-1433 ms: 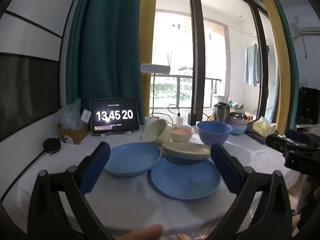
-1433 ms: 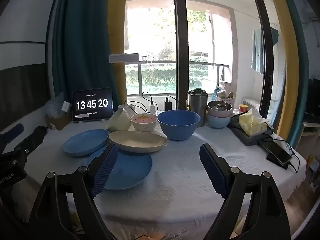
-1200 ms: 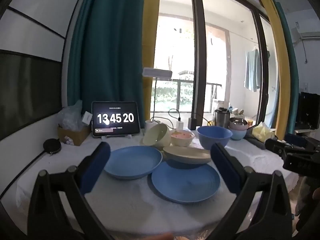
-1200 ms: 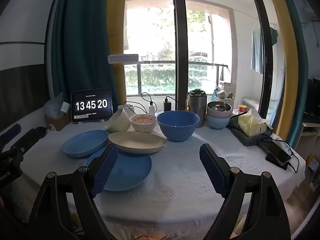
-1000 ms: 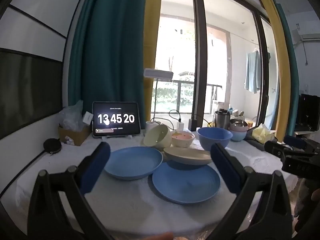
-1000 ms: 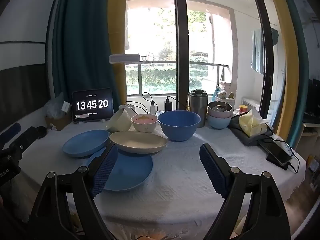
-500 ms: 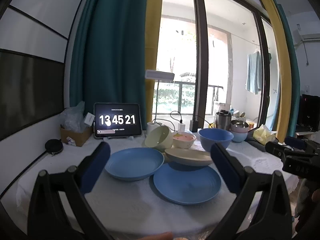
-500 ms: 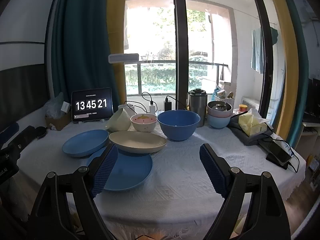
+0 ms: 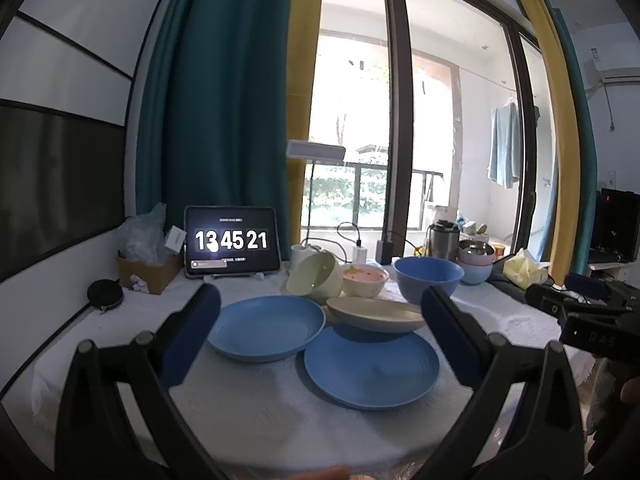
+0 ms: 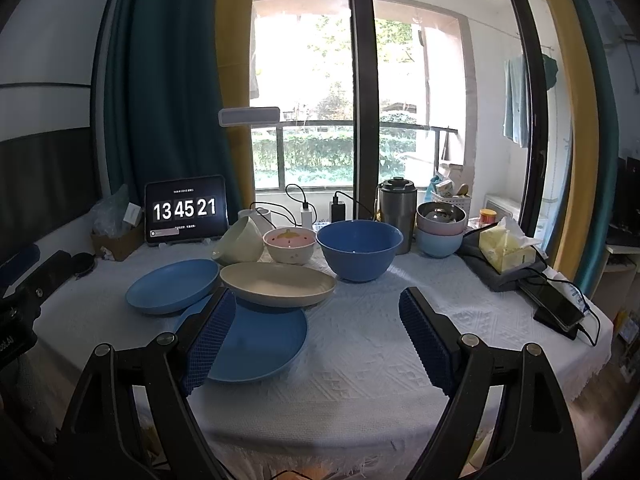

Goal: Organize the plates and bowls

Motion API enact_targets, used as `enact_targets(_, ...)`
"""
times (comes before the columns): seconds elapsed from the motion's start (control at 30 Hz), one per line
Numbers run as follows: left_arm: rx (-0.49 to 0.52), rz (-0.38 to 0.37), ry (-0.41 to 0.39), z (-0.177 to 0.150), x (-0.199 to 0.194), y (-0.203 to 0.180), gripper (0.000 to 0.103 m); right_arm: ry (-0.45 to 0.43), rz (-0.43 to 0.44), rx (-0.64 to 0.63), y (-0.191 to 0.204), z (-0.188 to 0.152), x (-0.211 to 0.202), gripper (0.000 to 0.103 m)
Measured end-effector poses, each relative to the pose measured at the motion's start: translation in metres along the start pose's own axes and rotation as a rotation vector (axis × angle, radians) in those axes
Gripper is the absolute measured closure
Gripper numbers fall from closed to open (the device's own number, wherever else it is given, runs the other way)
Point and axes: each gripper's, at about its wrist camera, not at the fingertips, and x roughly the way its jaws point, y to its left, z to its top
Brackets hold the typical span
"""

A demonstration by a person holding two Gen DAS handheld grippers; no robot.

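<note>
Two blue plates lie on the white-clothed table: a far one (image 9: 266, 326) (image 10: 172, 285) on the left and a near one (image 9: 372, 364) (image 10: 260, 344). A beige plate (image 9: 376, 314) (image 10: 278, 283) rests tilted on the near plate's far edge. Behind stand a tipped pale green bowl (image 9: 314, 282) (image 10: 238, 245), a pink-lined bowl (image 9: 366, 280) (image 10: 289, 243) and a large blue bowl (image 9: 428, 278) (image 10: 359, 248). My left gripper (image 9: 320, 340) is open and holds nothing, well short of the plates. My right gripper (image 10: 316, 340) is likewise open over the cloth.
A tablet clock (image 10: 186, 210) stands at the back left beside a cardboard box (image 9: 148, 272). A steel flask (image 10: 397, 210), stacked pink and blue bowls (image 10: 440, 228), a tissue pack (image 10: 506, 248) and a phone with cable (image 10: 558, 306) fill the right side.
The left gripper view has risen a little, so the table sits slightly lower in it. The clock went from 13:45:20 to 13:45:21. The dishes have not moved.
</note>
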Motion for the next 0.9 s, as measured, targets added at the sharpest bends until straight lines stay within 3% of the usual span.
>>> enact_targets(0.9, 0.014, -0.003, -0.002, 0.0022, 0.0015, -0.0054, 0.002, 0.001, -0.002, 0.005, -0.0009, -0.0003, 0.0023, 0.016)
